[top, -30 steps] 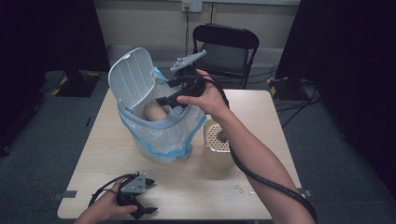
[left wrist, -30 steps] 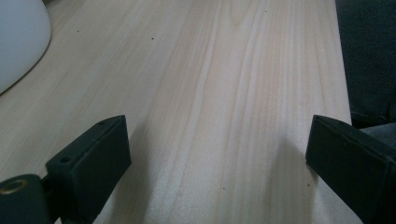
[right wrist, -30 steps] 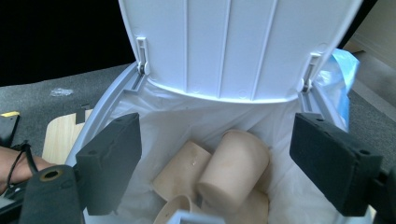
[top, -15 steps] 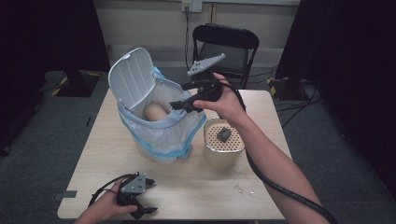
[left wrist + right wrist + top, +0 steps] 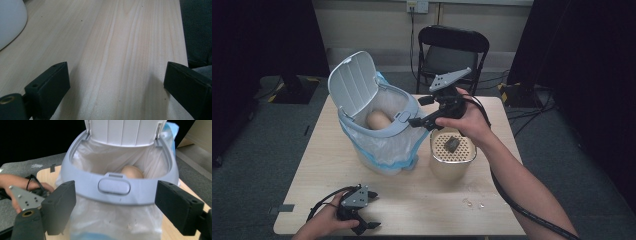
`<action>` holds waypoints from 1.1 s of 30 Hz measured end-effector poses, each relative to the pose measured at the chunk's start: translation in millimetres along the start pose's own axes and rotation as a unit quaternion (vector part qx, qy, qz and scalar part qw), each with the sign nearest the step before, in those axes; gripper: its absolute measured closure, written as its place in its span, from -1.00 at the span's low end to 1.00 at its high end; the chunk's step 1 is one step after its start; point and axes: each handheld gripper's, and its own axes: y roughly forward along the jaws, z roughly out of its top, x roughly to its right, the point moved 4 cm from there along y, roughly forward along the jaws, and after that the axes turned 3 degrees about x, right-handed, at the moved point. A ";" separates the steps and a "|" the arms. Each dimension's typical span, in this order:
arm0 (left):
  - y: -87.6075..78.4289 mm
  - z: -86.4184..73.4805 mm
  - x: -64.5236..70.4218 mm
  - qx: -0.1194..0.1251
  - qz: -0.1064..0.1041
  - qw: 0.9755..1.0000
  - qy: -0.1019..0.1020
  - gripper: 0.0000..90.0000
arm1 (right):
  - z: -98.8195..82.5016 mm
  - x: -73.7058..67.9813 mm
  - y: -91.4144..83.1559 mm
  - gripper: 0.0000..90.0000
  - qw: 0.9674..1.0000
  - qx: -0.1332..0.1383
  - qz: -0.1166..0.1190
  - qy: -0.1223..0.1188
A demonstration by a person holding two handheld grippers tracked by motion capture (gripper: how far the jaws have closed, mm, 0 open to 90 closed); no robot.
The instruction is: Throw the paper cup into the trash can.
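A small bin stands on the table, its white lid [image 5: 352, 82] swung up. A grey rim ring [image 5: 384, 131] holds a clear bag liner [image 5: 382, 147]. A tan rounded object [image 5: 378, 120] lies inside, also seen as the tan object [image 5: 132, 172] past the rim [image 5: 113, 186]. My right gripper [image 5: 416, 121] hovers just right of the rim's front clasp, pointing at it. In its own view the right gripper [image 5: 117, 203] is open and grips nothing. My left gripper [image 5: 368, 222] rests near the table's front left. The left gripper [image 5: 117, 82] is open over bare wood.
A beige perforated canister [image 5: 452, 157] stands right of the bin, under my right hand, with a small dark piece [image 5: 452, 144] on its top. A few small scraps [image 5: 472, 202] lie in front of it. A black folding chair [image 5: 452, 50] stands behind the table [image 5: 422, 210].
My right hand and its gripper have drawn back to the right, from over the bin's opening to just outside its rim, uncovering the canister's top. The left gripper has stayed put.
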 end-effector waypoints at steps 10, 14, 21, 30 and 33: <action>0.1 0.0 -0.1 0.000 0.000 1.000 0.001 -0.87 | -23.8 -4.1 -20.0 -0.62 1.000 -0.003 -0.004 0.006; 0.5 -0.1 0.1 0.003 0.001 1.000 -0.001 -0.87 | -32.7 -3.4 -28.2 -0.63 1.000 -0.003 -0.006 0.013; 0.4 -0.1 0.0 0.002 0.001 1.000 0.000 -0.87 | -47.7 -3.2 -37.9 -0.66 1.000 -0.009 -0.012 0.021; 0.3 -0.3 0.3 0.001 -0.001 1.000 -0.002 -0.87 | -64.7 -8.5 -46.7 -0.68 1.000 -0.005 -0.011 0.024; 0.4 -0.3 0.4 0.001 0.000 1.000 -0.002 -0.87 | -70.5 -10.0 -48.0 -0.68 1.000 -0.010 -0.016 0.021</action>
